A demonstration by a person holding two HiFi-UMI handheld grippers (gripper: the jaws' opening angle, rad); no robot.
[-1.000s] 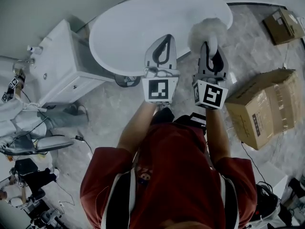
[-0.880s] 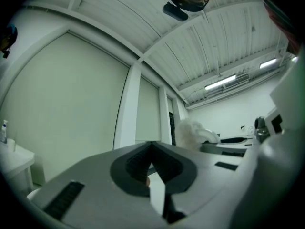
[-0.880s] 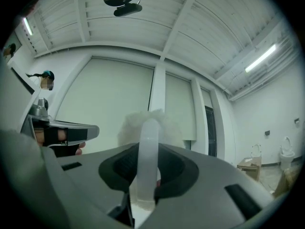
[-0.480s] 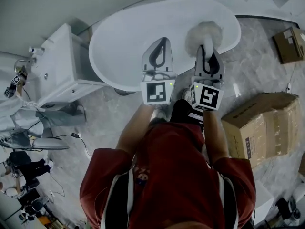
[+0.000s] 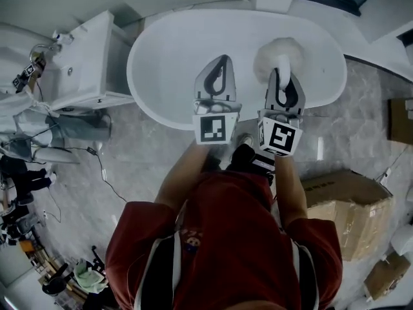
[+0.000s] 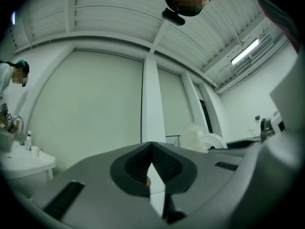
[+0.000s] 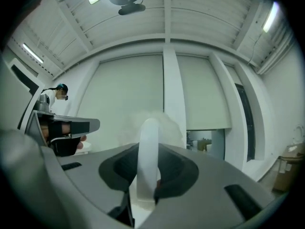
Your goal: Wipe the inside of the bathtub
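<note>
Both bare forearms reach forward, side by side. The left gripper (image 5: 221, 70) points ahead with its jaws pressed together and nothing between them. The right gripper (image 5: 282, 82), just beside it, clamps a white handle (image 7: 148, 147).

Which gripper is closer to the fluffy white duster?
Right. The right gripper clamps the handle of the fluffy white duster in its jaws, over the bathtub. The left gripper is off to the duster's left, jaws together, not touching it.

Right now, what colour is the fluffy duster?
The duster is white; the head view shows it best.
</note>
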